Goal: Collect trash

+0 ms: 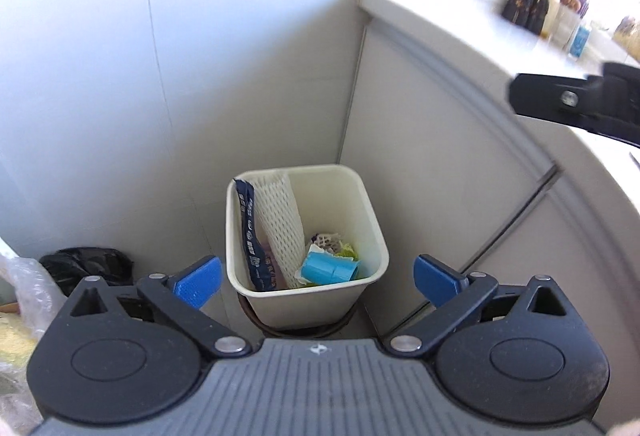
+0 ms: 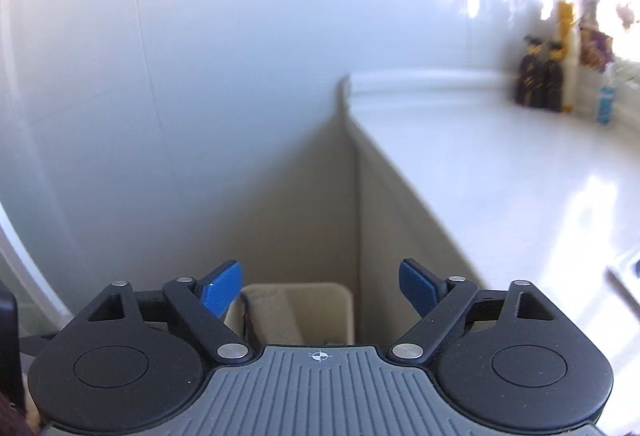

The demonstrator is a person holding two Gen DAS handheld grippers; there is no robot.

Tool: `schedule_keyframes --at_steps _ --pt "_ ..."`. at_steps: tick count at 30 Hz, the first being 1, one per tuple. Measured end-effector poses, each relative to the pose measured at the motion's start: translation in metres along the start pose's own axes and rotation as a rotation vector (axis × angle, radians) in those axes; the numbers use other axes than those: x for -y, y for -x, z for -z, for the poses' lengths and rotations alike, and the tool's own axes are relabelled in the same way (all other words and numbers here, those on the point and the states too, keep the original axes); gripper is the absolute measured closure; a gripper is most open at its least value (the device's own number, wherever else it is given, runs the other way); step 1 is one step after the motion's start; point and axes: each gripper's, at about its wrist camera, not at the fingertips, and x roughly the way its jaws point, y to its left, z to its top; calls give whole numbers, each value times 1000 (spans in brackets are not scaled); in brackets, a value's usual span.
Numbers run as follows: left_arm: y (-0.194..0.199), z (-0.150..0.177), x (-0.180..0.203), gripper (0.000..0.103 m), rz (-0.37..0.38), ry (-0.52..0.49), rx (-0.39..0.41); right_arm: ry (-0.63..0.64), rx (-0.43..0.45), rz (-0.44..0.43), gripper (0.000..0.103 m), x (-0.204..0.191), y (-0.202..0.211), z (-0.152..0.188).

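Below my left gripper [image 1: 316, 278], in the corner where wall meets cabinet: one cream bin [image 1: 378, 268], holding a white foam net sleeve [image 1: 280, 224], a dark blue wrapper [image 1: 250, 232], a blue tube [image 1: 330, 268] and scraps. My left gripper's jaws stand wide, nothing between them. My right gripper [image 2: 320, 292] is likewise spread and empty, the bin's rim just visible under it. Countertop [image 2: 480, 164]: bottles [image 2: 540, 76] at the far edge. Risk, as I judge it — the tall sleeve leans on the rim and could tip out if I knock the bin.
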Motion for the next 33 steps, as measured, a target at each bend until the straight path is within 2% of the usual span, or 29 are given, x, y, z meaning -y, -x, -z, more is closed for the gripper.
schedule_keyframes --at_steps 4,6,10,14,19,33 --pt "24 -1 11 0 -20 10 28 -14 65 59 10 11 38 0" --pt "28 2 16 0 -42 18 47 -23 95 121 4 18 60 -1" --pt "53 6 29 0 -61 23 81 -20 109 168 3 25 79 -3" --pt "62 9 41 0 -51 25 71 -44 102 220 2 37 99 -6" --pt "68 7 48 0 -27 30 66 -64 114 242 2 48 107 -3" --pt "76 9 60 0 -43 32 103 -85 117 266 2 57 109 2"
